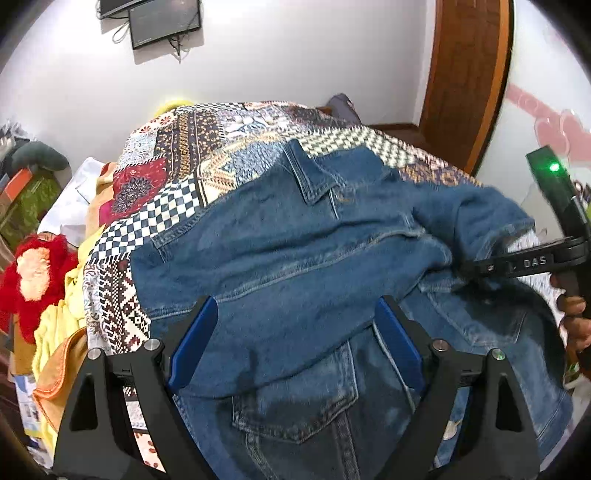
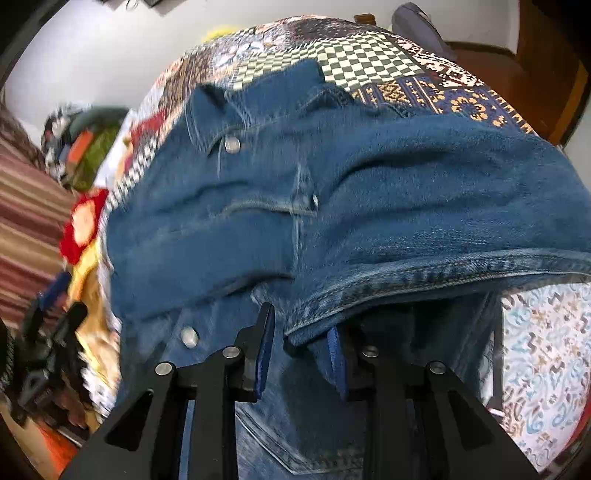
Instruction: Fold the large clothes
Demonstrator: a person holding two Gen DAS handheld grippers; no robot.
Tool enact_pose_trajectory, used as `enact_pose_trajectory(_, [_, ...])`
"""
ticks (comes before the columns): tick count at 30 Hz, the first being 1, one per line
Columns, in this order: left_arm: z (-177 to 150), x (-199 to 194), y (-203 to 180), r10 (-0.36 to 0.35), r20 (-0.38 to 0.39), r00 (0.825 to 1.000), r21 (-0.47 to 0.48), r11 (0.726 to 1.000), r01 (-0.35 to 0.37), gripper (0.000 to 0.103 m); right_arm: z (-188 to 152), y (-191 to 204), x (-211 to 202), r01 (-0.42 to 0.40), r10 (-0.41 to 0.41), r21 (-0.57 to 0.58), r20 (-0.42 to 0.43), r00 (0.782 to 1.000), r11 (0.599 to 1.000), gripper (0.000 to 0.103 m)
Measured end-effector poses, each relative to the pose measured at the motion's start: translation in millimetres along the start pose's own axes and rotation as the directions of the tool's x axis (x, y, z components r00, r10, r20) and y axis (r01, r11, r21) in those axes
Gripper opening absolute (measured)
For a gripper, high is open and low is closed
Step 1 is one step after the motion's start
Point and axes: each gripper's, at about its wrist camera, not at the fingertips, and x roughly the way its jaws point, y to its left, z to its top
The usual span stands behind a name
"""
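A blue denim jacket (image 1: 295, 240) lies spread on a patchwork bedspread (image 1: 207, 147), with one part folded over the rest. My left gripper (image 1: 295, 301) hangs open above the jacket's middle, its blue pads wide apart and nothing between them. At the right of the left wrist view, my right gripper (image 1: 469, 267) pinches a fold of denim, and a person's hand (image 1: 572, 314) holds its grip. In the right wrist view the jacket (image 2: 332, 184) fills the frame. Its stitched hem runs between the narrow jaws of the right gripper (image 2: 299, 321) and drapes over the right finger.
A red plush toy (image 1: 37, 273), yellow cloth (image 1: 55, 332) and boxes crowd the bed's left side. Past the bed's far edge there is a white wall with a dark screen (image 1: 166, 22) and a wooden door (image 1: 465, 74). Bare bedspread (image 2: 546, 350) shows to the right of the jacket.
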Motion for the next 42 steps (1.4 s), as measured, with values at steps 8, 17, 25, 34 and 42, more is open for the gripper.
enact_pose_trajectory(8, [34.3,8.9,-48.2,-0.098,-0.026,0.995,0.072,0.992,0.100,0.087,-22.2,-16.0,-93.1,0.136,-0.108,-0.141,0.186,0.977,0.981,0.026])
enact_pose_trajectory(17, [99.0,39.9,-176.2,-0.261,-0.113,0.959,0.246,0.927,0.282,0.087,-33.8,-94.8,-165.5,0.200,-0.203,0.045,0.335,0.920,0.979,0.026])
enact_pose_trajectory(25, [93.6,106.3,-292.8,-0.217,-0.270,0.938,0.476,0.817,0.326,0.087,-57.6,-163.8,-155.1,0.168,-0.225,0.215,0.281,0.933,0.962,0.026])
enact_pose_trajectory(34, [84.6,148.8,-340.8,-0.147,-0.238,0.960,0.545,0.798,0.257,0.028,-69.0,-195.9,-127.3,0.174,-0.236,0.283,0.204,0.950,0.943,0.026])
enact_pose_trajectory(42, [132.8,84.7,-296.8,-0.271,-0.059,0.961,0.479,0.837,0.266,0.014,-56.2,-190.6,-111.7,0.141,-0.193,0.258,0.191,0.962,0.956,0.026])
